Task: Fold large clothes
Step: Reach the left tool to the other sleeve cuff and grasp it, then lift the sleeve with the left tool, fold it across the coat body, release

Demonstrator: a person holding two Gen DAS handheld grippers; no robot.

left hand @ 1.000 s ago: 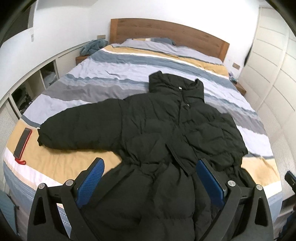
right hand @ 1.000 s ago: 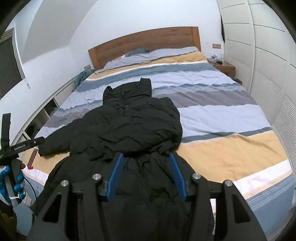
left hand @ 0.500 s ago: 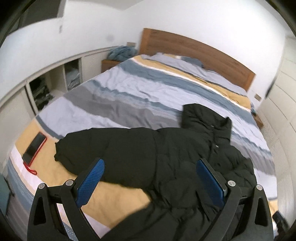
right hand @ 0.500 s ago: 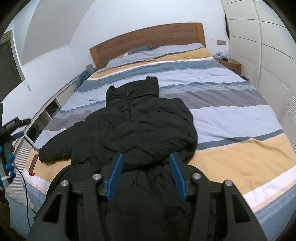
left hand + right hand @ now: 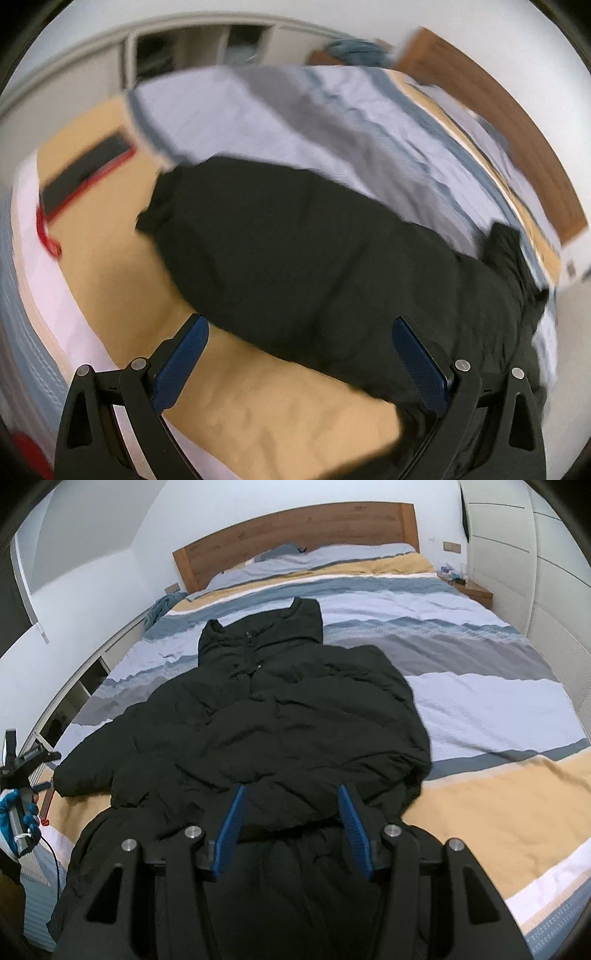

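Black puffer jacket (image 5: pixel 280 731) spread front-up across a striped bed (image 5: pixel 480 709), collar (image 5: pixel 258 631) toward the wooden headboard (image 5: pixel 295 535), hem toward the foot end and hanging over that edge. Long axis running head to foot of the bed, roughly along its centre line in the right wrist view. One sleeve (image 5: pixel 96 764) stretched out sideways toward the bed's left edge, cuff resting on the yellow stripe just beside a dark phone in a red case (image 5: pixel 85 177). Other sleeve apparently folded in over the chest, its bulk ending near the jacket's right side; exact lie hard to tell among the dark folds.

Right tongs (image 5: pixel 293 832) hanging over the lower body of the jacket, blue pads (image 5: pixel 232 827) partly apart, nothing clamped between them; touching the fabric or not cannot be told. Left tongs (image 5: pixel 299 365) spread wide, nothing gripped, seen above the outstretched sleeve (image 5: pixel 295 258) and the yellow stripe; left wrist view heavily blurred and rolled, so the bed tilts across it. In that view the sleeve runs diagonally, cuff at upper left, shoulder toward lower right.

Left gripper handle also visible at the left edge of the right wrist view, held by a blue-gloved hand (image 5: pixel 18 812), off the bed's side near the sleeve cuff. Open shelving (image 5: pixel 192 48) along the wall beyond, a bluish cloth (image 5: pixel 162 605) heaped near the headboard corner, white wardrobe doors (image 5: pixel 546 590) on the opposite side.
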